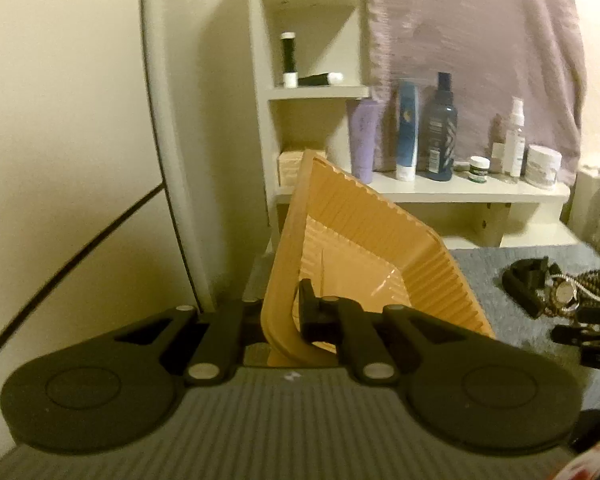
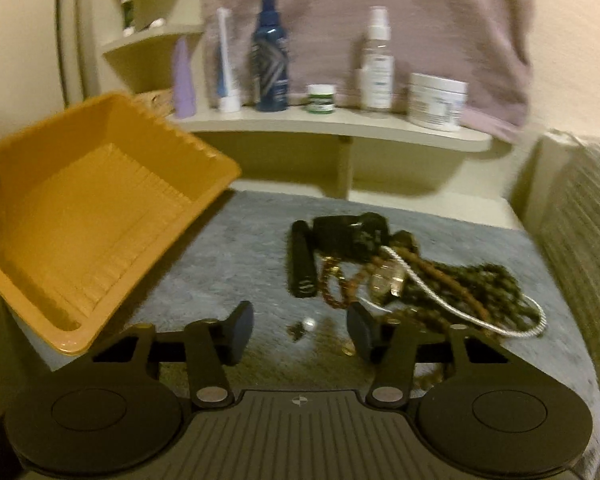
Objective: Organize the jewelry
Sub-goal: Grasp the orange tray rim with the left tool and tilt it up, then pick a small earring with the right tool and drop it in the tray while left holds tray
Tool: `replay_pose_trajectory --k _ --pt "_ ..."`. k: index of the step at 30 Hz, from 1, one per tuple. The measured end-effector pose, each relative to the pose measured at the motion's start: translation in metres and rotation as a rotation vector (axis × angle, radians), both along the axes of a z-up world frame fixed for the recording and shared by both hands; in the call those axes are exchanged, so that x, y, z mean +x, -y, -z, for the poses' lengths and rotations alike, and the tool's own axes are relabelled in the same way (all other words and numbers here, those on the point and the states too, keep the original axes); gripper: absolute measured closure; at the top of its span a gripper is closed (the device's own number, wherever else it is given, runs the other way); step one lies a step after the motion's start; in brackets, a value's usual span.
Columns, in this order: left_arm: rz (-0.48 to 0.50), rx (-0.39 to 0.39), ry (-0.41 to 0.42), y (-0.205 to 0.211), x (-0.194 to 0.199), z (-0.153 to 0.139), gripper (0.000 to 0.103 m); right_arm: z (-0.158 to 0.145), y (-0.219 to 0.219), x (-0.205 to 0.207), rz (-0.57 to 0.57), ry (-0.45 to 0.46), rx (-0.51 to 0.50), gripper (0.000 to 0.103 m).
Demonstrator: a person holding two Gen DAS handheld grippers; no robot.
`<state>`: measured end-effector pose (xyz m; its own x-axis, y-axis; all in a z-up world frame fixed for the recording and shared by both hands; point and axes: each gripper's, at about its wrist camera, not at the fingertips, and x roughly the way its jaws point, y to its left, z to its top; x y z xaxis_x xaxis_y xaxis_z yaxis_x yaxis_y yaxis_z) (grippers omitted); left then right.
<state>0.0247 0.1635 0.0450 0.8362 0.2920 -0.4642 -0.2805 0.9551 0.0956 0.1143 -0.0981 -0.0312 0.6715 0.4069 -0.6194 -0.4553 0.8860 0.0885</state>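
An orange ribbed tray [image 1: 360,216] hangs tilted above the grey mat [image 2: 240,240], with my left gripper [image 1: 284,308] shut on its near rim. In the right wrist view the tray [image 2: 100,208] is at the left, empty. A tangled jewelry pile [image 2: 400,276] of bead strands, a watch [image 2: 388,280] and a white cord necklace [image 2: 460,312] lies on the mat beside a black tube [image 2: 302,264]. My right gripper [image 2: 300,330] hovers low at the pile's near edge, jaws partly open. A small earring [image 2: 308,322] lies on the mat between the fingers, untouched.
A cream shelf [image 2: 340,124] behind the mat carries bottles, a blue bottle [image 2: 270,56] and a white jar [image 2: 438,100]. A lilac cloth [image 2: 340,20] hangs above it. A corner shelf unit [image 1: 316,92] stands at the back left, a striped cushion [image 2: 580,220] at the right.
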Motion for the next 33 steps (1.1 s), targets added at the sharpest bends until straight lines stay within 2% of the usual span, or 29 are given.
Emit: replay_pose_trajectory --k 2,9,11,17,20,23,26,33 --pt "0.006 0.020 -0.006 0.003 0.003 -0.003 0.096 0.008 -0.007 0.005 -0.018 -0.003 -0.037 0.065" --pt "0.010 0.060 -0.022 0.010 0.008 -0.003 0.098 0.023 -0.012 0.011 -0.017 -0.014 -0.073 0.077" --pt "0.010 0.073 -0.029 0.011 0.011 -0.004 0.098 0.023 -0.011 0.010 -0.025 -0.008 -0.072 0.087" --pt "0.005 0.067 -0.031 0.009 0.012 -0.004 0.098 0.018 -0.011 0.008 -0.012 0.009 -0.066 0.087" --pt "0.003 0.063 -0.033 0.009 0.011 -0.004 0.098 0.004 -0.012 0.004 -0.028 0.028 -0.034 0.087" --pt "0.005 0.069 -0.031 0.011 0.011 -0.004 0.098 -0.016 -0.021 -0.001 -0.085 0.036 0.048 0.087" --pt "0.004 0.064 -0.029 0.009 0.012 -0.004 0.098 -0.032 -0.043 -0.008 -0.179 0.049 0.088 0.087" --pt "0.002 0.056 -0.026 0.008 0.011 -0.004 0.098 -0.034 -0.088 -0.017 -0.304 0.021 0.115 0.087"
